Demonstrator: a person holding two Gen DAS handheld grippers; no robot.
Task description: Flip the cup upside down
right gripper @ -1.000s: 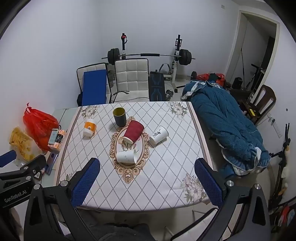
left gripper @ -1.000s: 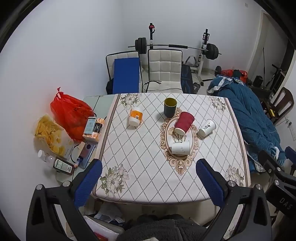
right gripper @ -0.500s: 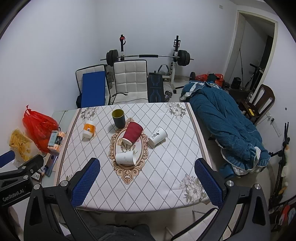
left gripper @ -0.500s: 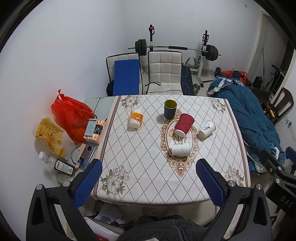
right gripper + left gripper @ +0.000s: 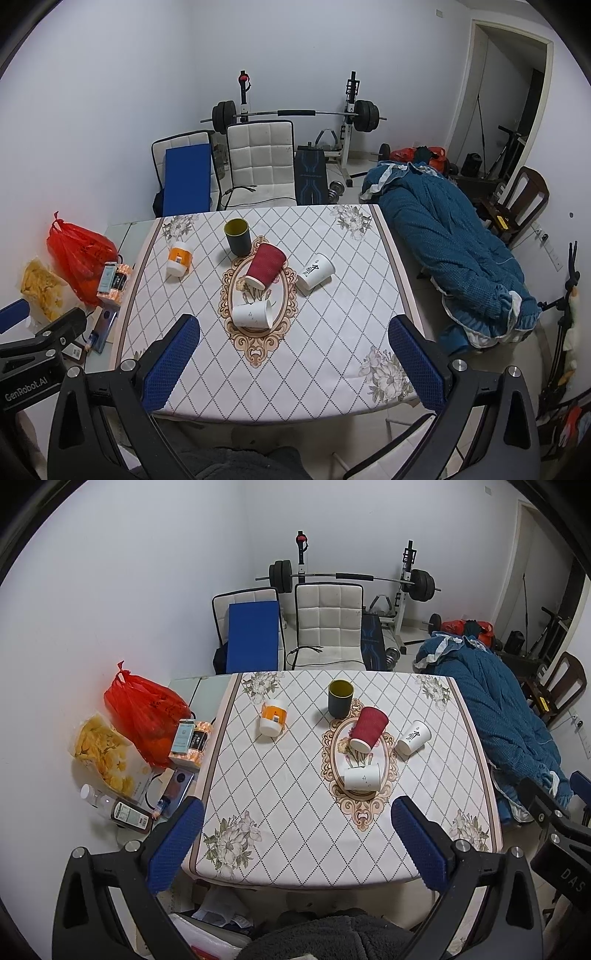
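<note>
Cups lie well beyond both grippers, none of them held. The left gripper point(image 5: 297, 840) hangs at the bottom of its frame with its blue-padded jaws spread wide and nothing between them; the right gripper point(image 5: 293, 354) at the bottom of its own frame is likewise gaping and unloaded. Both sit above the near edge of the table point(image 5: 295, 849), apart from everything on the patterned cloth.

Nearest the jaws, just above frame centre, a white cup point(image 5: 362, 778) lies on its side on the oval medallion, mouth to the right. Up from it, a red ribbed cup point(image 5: 368, 724) lies tilted on the medallion's upper edge. To its right, a white printed cup point(image 5: 413, 737) lies on its side. Toward the top of the cloth, a dark cup with a yellow interior point(image 5: 340, 698) stands upright, mouth up. Left of it lies an orange-and-white cup point(image 5: 272, 717).

In the left of the frame, off the table, sit a red plastic bag point(image 5: 142, 709) and a yellow snack bag point(image 5: 107, 755). In the upper middle stand a white chair point(image 5: 327, 622) and a barbell rack point(image 5: 351, 578); a blue quilt point(image 5: 495, 709) fills the right.
</note>
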